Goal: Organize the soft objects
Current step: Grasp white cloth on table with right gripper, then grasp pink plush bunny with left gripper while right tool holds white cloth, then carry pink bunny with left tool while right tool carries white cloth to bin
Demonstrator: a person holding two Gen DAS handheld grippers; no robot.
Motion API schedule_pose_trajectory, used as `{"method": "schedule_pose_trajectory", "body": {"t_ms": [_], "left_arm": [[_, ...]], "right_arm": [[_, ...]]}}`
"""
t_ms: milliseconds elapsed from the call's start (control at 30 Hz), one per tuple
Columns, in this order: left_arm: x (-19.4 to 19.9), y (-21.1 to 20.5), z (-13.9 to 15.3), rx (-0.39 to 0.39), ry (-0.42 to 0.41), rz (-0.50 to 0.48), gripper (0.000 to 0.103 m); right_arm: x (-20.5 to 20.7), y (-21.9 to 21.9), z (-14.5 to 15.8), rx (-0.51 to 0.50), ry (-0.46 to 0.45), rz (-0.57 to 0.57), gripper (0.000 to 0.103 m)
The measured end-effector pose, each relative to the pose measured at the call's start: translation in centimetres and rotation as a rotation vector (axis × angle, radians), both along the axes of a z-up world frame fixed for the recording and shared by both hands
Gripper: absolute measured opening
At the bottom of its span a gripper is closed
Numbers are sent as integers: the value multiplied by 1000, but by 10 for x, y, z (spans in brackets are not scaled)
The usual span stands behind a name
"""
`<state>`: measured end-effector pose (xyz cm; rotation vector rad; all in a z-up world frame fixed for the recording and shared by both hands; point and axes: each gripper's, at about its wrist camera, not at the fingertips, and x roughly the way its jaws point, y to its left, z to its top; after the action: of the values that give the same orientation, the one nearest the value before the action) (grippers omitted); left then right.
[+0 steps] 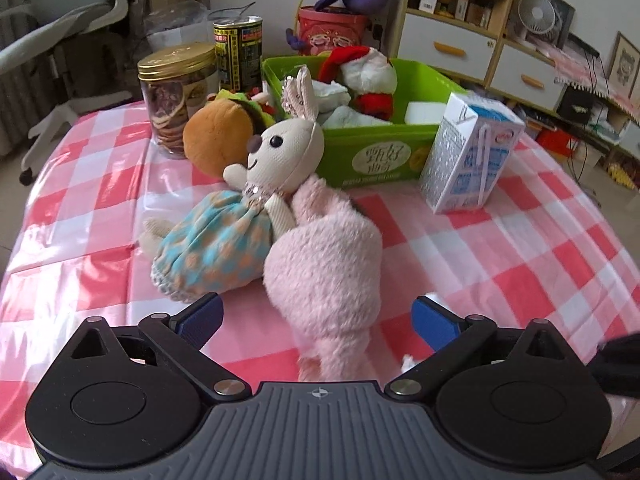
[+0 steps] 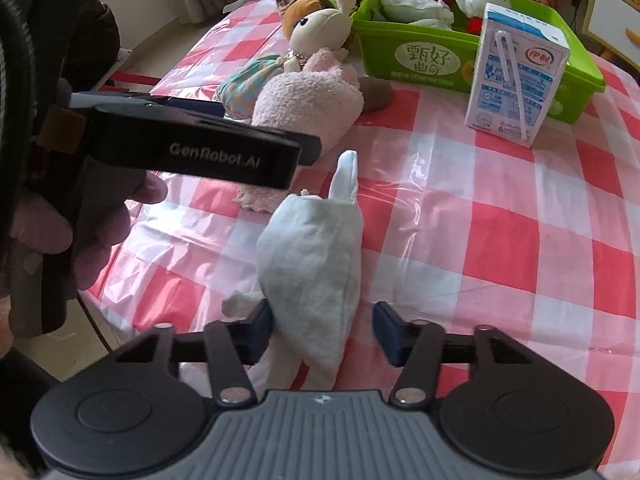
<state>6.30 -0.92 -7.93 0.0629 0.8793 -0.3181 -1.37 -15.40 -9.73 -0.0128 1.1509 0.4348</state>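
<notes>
Red-and-white checked plastic covers the tabletop (image 1: pixel 500 264), with shelves and drawers behind at one o'clock. Left hand-held gripper (image 1: pixel 318 322) hovers low with its blue pads spread wide, nothing clamped; the pink fluffy sock (image 1: pixel 324 268) lies on the cloth between them and runs away toward twelve. Against the sock's far end, at eleven o'clock, lies the rabbit doll (image 1: pixel 248 196) in a teal-and-orange dress, head propped against the green basket (image 1: pixel 376 152). A burger plush (image 1: pixel 222 136) sits behind the doll, a cookie jar (image 1: pixel 176 96) beyond at eleven. In the basket: a Santa plush (image 1: pixel 368 76) and pale cloth bundles. A milk carton (image 1: pixel 470 152) stands upright just beside the basket at one o'clock.

Right hand-held gripper (image 2: pixel 322 330) has its jaws apart too, straddling a white cloth pouch (image 2: pixel 312 264); the left pad touches the pouch's side, the right pad stands clear. Beyond it at twelve, the sock and doll again; the other gripper's black body crosses at ten o'clock.
</notes>
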Motion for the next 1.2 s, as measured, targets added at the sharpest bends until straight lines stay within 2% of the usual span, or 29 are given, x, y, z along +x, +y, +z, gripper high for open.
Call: {"method": "schedule_pose_trajectory", "body": {"t_ms": [33,167,333,400,600,967,1067,1200], "left_arm": [[2,-1,0,-8,0,4,94],[8,-1,1,-31,15,20,91],[16,3,-3,-67,65,64,70],[18,5,-2,-86,75,74,66],[17,7,2,-107,74,78,60],[16,11,8,-133,123,106,54],[14,11,11,-133,134,106,54],[11,13,15,-143,144,109,54]], "right_arm": [[1,-2,1,7,1,-6,25],[3,-10,8,11,-16,-39,20],[13,-31,12,8,-17,-118,20],[16,-38,14,10,-19,-145,21],[20,-44,15,53,17,-185,42],[22,-27,7,30,21,-161,43],[23,-24,4,20,29,-162,38],[25,-21,-1,6,41,-155,18]]}}
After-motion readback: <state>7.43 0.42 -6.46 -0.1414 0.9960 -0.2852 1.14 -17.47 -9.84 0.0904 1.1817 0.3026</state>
